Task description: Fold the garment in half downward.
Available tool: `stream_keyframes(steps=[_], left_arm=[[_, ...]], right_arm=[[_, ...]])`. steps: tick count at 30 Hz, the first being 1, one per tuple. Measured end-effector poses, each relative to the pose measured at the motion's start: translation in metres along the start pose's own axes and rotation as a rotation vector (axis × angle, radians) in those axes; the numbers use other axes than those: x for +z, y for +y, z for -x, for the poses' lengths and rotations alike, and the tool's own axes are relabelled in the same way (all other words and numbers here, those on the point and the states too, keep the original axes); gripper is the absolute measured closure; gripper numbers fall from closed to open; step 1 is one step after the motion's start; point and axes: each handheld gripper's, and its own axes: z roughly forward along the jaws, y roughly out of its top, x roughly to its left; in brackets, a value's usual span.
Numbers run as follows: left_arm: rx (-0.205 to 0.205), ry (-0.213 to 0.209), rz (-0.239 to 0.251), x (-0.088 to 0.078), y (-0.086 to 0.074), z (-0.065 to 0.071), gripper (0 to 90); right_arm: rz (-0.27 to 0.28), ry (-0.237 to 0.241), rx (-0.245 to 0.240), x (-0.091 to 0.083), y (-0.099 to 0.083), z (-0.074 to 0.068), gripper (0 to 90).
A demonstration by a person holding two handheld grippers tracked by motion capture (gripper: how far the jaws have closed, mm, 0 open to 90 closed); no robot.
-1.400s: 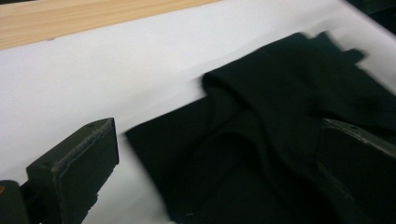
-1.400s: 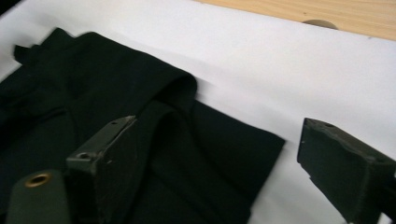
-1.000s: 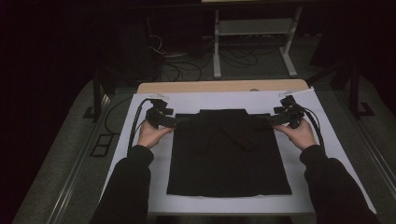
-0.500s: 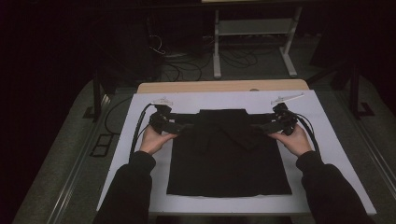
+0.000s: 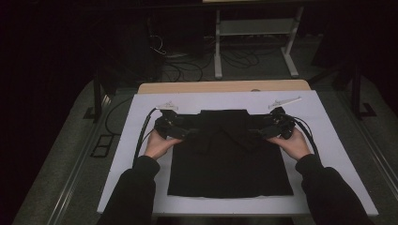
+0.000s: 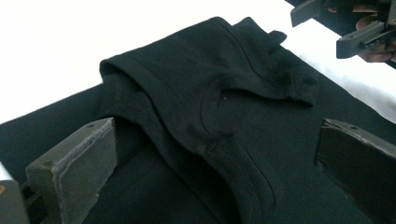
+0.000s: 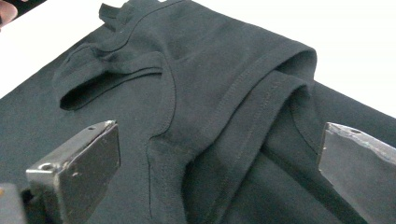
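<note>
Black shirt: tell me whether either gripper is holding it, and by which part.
Neither holds the black shirt. The left gripper and right gripper are open, with the folded shoulder edges lying between their fingers.

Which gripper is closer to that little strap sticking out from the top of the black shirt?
The right gripper. In the high view the folded strap lies right of the black shirt's middle, beside the right gripper's open jaws; the left gripper sits across at the other shoulder.

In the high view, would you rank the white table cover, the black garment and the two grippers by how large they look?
1. White table cover.
2. Black garment.
3. Left gripper and right gripper: they look alike in size, so I would not rank one over the other.
</note>
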Motion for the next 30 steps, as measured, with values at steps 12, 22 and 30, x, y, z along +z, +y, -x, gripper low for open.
stream_keyframes(steps=[12, 22, 30], left_arm=[[0.006, -0.022, -0.018, 0.01, -0.003, 0.005, 0.0], [0.005, -0.038, -0.03, 0.016, -0.009, 0.007, 0.0], [0.01, -0.059, -0.051, 0.022, -0.013, 0.008, 0.0]], right_arm=[[-0.016, 0.015, -0.013, 0.007, -0.002, -0.004, 0.0], [-0.042, 0.027, -0.037, 0.015, -0.004, -0.009, 0.0], [-0.055, 0.042, -0.053, 0.019, -0.005, -0.012, 4.4]])
